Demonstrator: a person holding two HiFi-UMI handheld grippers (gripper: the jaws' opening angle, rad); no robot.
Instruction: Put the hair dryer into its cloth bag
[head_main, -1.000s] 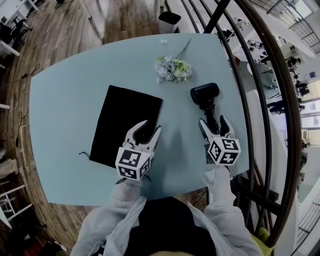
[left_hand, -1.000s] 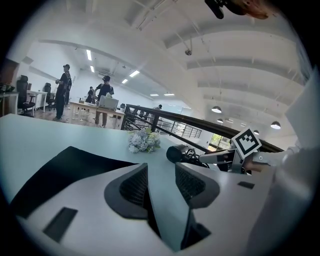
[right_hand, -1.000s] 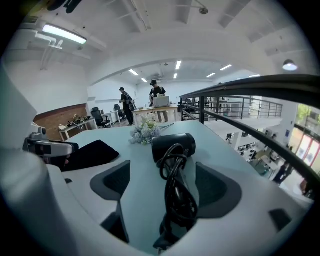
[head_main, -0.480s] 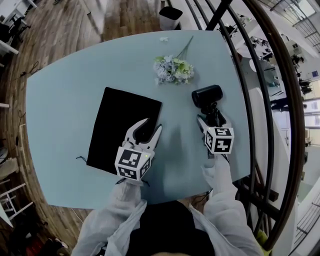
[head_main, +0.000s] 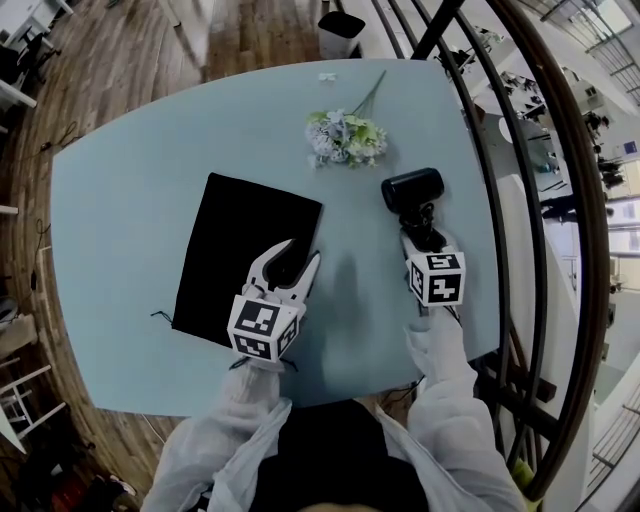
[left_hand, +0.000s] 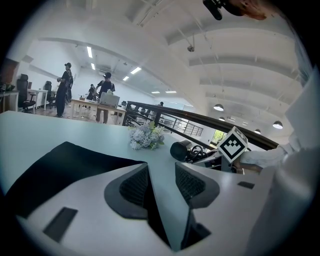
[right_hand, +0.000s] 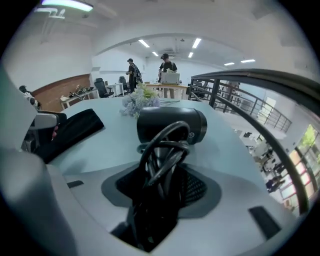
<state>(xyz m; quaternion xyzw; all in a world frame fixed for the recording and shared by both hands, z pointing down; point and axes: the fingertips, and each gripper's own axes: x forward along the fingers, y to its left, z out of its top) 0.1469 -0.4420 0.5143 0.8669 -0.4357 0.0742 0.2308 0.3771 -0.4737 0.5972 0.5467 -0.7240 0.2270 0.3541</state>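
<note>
Black hair dryer (head_main: 412, 190) lies on the table (head_main: 130, 200), right side, handle toward the person. The right gripper (head_main: 424, 243), jaws just closing, clamps the cord-wrapped handle. Leftward, well apart, the cloth bag (head_main: 240, 250) lies flat. The left gripper (head_main: 293, 262), agape and empty, hovers over its near corner.

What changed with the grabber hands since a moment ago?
The right gripper came down over the handle of the hair dryer, and its jaws have just been closing on it. The left gripper, open, the cloth bag and the flowers stayed put.
</note>
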